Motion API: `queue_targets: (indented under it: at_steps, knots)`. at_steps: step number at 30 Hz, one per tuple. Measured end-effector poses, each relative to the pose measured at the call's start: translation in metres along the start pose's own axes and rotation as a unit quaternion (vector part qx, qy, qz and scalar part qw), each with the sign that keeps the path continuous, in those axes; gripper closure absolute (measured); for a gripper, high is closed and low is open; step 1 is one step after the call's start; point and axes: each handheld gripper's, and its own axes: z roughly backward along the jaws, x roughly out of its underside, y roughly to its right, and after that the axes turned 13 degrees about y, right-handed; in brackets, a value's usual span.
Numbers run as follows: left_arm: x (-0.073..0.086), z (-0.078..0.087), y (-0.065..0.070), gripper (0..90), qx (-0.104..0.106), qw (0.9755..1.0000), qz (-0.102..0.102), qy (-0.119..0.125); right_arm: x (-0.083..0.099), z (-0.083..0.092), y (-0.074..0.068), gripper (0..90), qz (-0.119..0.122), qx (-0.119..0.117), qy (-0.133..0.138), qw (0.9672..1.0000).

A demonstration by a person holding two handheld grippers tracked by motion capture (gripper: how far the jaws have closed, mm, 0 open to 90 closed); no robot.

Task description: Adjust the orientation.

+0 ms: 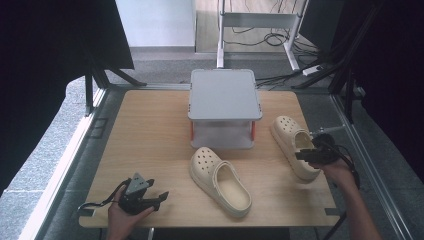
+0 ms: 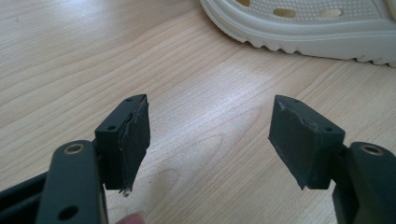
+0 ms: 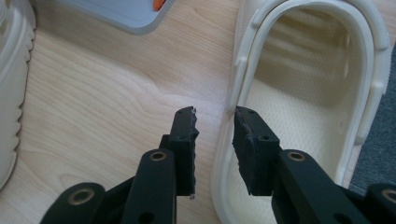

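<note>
- Both grippers are matte black. The left gripper (image 1: pixel 162 196) has a grey three-cornered plate (image 1: pixel 137 184) on top and a black cable (image 1: pixel 97 204) looping off it.
- The right gripper (image 1: pixel 300 155) trails black cables too.
- Up close the fingers (image 3: pixel 186 140) are flat black blocks with scuffed, frayed pads, small screw holes and brass-ringed pivots.
- Forearms are bare, no sleeves.

Bright even overhead light; table (image 1: pixel 150 130) glare mild; dark surrounds; close gripper views perhaps slightly soft.

Wooden table (image 1: pixel 150 135): grey-lidded box (image 1: pixel 224 100), two cream clogs (image 1: pixel 220 181) (image 1: pixel 295 145).
</note>
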Motion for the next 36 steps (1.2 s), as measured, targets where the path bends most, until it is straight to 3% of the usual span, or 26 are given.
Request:
queue_targets:
  at_steps: [10, 22, 29, 36]
  knots:
    - [0.0, 0.0, 0.0, 29.6, 0.0, 1.0, -0.001, -0.001, -0.012, -0.021, 0.01, 66.2, -0.002, 0.01, -0.028, 0.9995]
    - [0.0, 0.0, 0.0, 29.6, -0.001, 1.0, -0.001, -0.001, -0.023, -0.044, 0.016, 66.4, -0.01, 0.02, -0.031, 0.9993]
    - [0.0, 0.0, 0.0, 29.6, -0.001, 1.0, -0.003, -0.001, -0.03, -0.061, 0.02, 76.5, -0.029, 0.013, -0.037, 0.9988]
    - [0.0, 0.0, 0.0, 29.6, -0.001, 1.0, -0.003, -0.001, -0.028, -0.057, 0.017, 78.7, -0.025, 0.029, -0.034, 0.9987]
